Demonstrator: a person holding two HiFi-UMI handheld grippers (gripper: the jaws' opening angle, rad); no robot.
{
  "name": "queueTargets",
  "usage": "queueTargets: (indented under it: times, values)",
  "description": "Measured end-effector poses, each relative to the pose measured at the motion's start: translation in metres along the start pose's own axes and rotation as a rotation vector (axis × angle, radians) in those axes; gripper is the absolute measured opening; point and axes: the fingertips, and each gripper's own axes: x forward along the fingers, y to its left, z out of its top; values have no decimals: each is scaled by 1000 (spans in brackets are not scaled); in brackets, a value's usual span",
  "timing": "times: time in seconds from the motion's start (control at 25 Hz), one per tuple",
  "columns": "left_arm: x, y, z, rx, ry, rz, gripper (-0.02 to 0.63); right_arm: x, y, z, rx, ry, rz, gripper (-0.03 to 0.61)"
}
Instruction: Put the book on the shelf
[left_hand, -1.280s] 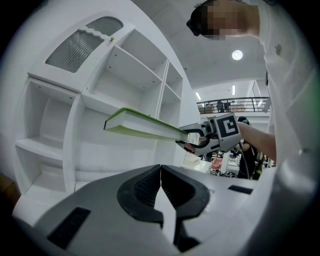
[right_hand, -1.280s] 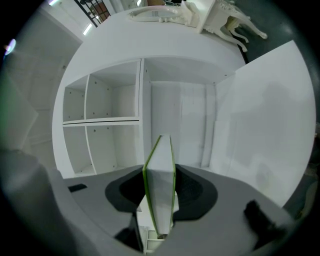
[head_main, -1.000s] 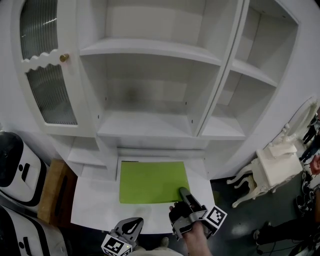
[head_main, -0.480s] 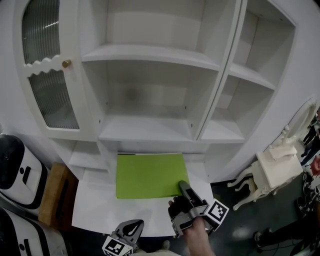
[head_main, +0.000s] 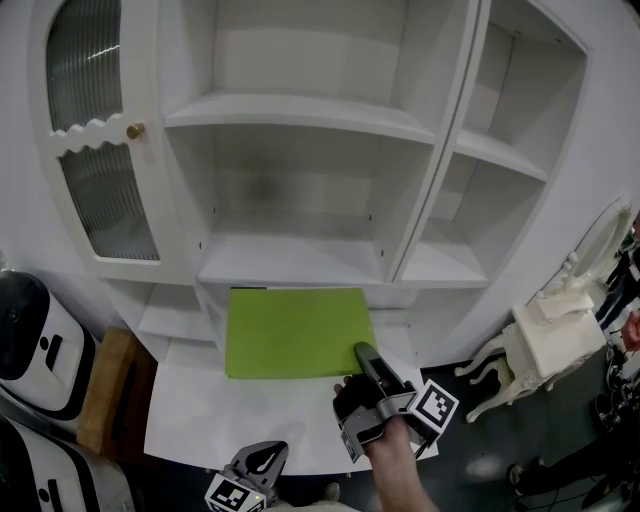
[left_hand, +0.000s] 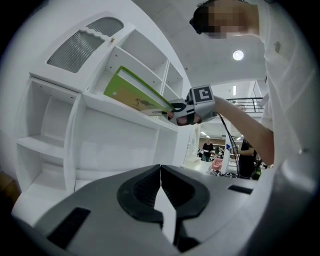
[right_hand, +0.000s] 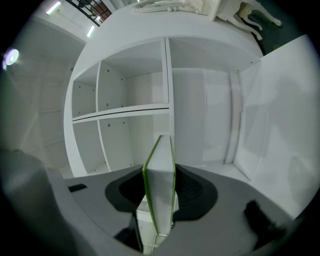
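Right gripper view: right tool (right_hand: 159, 196) half-open, clamped on the green book (right_hand: 161, 167).

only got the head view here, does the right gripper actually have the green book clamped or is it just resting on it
Observer: Clamped. In the right gripper view, the right gripper has its pads pressed on both covers of the green book, whose edge stands upright between them.
Operator: ok and the left gripper, anything in it
Observer: Nothing. The left gripper view shows the left gripper with its jaws together and nothing between them.
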Motion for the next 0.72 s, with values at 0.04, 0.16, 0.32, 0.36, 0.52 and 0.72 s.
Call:
queueTargets:
  times: [0.04,0.16,0.32,0.36,0.52,0.72]
  values:
    - [0,0,0,-1,0,1,11,3,2,-1,2,3,-3,149]
    - [0,0,1,-3,-1,2,11,13,8,-2,5,13,-3,149]
    - [0,1,1,-5,0,4,11,26,9,5,-9,6,-3,149]
    - [1,1,1,-5,0,4,11,28,9,6,-6,2,-6,149]
    - [0,1,1,-8,1,5,11,39,10,17,-13,-20,-11,149]
    - [0,1,1,-14,3,7,11,52,3,26,-7,-44,-30,149]
